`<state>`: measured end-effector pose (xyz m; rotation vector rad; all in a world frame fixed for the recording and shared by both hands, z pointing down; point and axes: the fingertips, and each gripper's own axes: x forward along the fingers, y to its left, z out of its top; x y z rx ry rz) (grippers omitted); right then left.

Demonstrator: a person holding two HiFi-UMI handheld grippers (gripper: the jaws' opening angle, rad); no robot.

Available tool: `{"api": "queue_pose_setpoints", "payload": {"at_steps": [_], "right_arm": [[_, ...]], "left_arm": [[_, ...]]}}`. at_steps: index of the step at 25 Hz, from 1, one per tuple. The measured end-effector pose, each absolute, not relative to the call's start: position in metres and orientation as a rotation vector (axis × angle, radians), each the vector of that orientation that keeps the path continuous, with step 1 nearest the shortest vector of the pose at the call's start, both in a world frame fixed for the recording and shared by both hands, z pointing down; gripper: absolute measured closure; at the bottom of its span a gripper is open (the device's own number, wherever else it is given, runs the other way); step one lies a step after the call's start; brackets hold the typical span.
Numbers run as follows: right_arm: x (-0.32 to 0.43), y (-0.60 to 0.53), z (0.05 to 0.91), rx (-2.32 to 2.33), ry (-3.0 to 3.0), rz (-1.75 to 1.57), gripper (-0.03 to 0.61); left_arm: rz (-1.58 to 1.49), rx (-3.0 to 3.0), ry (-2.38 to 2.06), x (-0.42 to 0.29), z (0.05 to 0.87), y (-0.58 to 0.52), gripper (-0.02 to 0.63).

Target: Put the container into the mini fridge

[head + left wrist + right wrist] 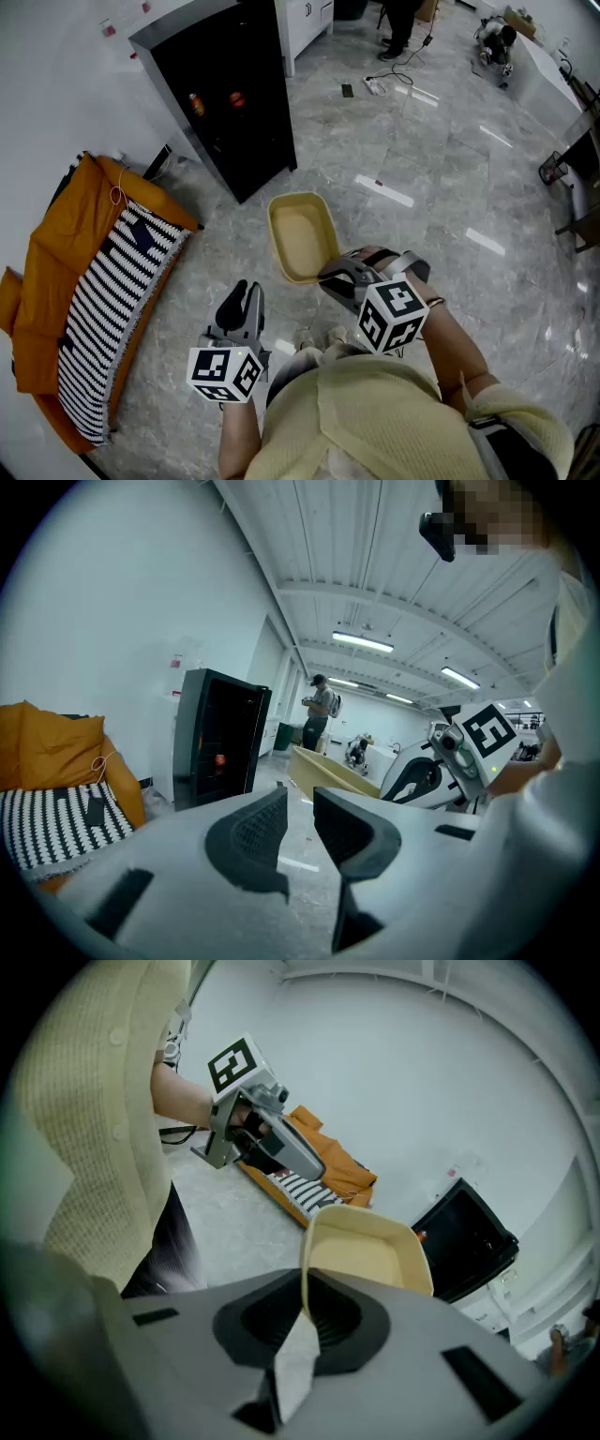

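A cream, empty rectangular container (300, 239) hangs above the floor, and my right gripper (337, 277) is shut on its near rim. In the right gripper view the rim (370, 1251) runs edge-on between the pads of that gripper (305, 1302). The black mini fridge (225, 84) stands ahead and to the left with its front dark and two small items inside. My left gripper (246, 295) hangs lower left of the container. Its jaws (300, 803) stand a narrow gap apart with nothing between them. The container (328, 772) and the fridge (211, 733) show beyond it.
An orange cushion with a black-and-white striped cloth (84, 281) lies on the floor at the left, beside the fridge. The floor is glossy grey marble (422, 159). A person (321, 710) stands far back in the room. White cabinets (305, 23) stand behind the fridge.
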<state>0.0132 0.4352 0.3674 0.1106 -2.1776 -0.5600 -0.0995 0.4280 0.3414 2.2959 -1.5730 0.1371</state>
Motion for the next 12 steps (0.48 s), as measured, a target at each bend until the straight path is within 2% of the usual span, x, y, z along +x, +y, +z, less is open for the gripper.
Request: {"api": "queue_pose_setpoints", "payload": {"at_steps": [12], "right_arm": [[0.0225, 0.4392, 0.3681, 0.121, -2.217, -0.48, 0.54]], "left_arm": [[0.143, 2.312, -1.568, -0.088, 0.3389, 0.4307, 0.52]]}}
